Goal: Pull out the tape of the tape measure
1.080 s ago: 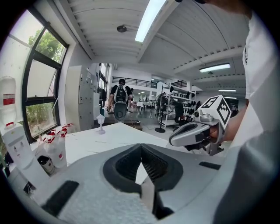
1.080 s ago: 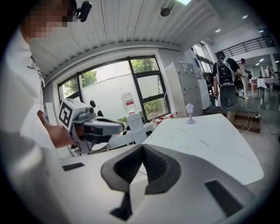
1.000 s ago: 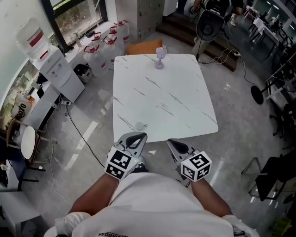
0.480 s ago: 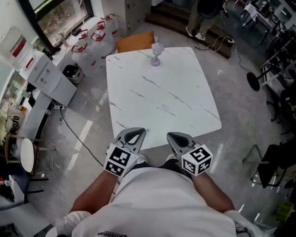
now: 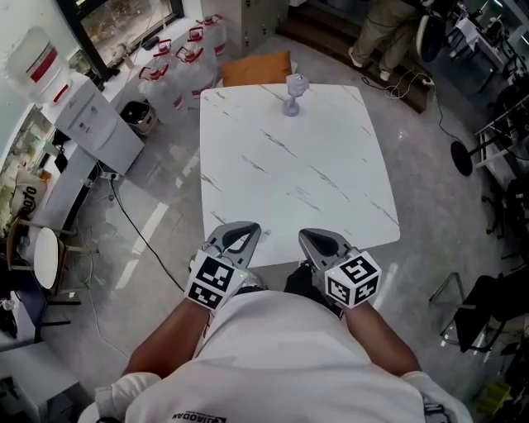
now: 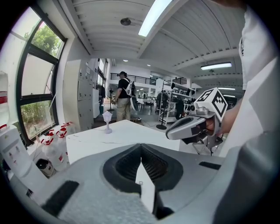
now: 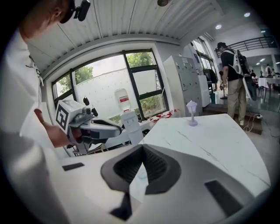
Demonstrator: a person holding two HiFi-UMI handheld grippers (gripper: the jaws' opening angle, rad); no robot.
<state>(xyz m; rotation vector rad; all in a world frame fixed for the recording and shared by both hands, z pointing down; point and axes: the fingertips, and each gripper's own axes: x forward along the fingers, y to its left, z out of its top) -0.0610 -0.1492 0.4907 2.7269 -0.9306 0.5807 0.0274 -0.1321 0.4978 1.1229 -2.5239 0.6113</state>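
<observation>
1. A white, grey-veined tabletop (image 5: 314, 182) fills the middle of the head view.
2. A small pale lantern-shaped ornament (image 5: 292, 93) stands upright near the tabletop's 12 o'clock edge.
3. An orange seat (image 5: 256, 68) sits just beyond that edge, toward 11 o'clock.
4. Clear water jugs (image 5: 178, 70) with red handles cluster on the floor at 10 o'clock, near a black bin (image 5: 138, 116) and a white water dispenser (image 5: 95, 124).
5. A black cable (image 5: 142, 235) trails across the floor at 9 o'clock.
6. A person's legs (image 5: 384, 25) show at 1 o'clock.

A small, pale, round tape measure (image 7: 142, 175) lies flat by the near edge of the white marble-veined table (image 5: 289, 173), its details too small to tell.
</observation>
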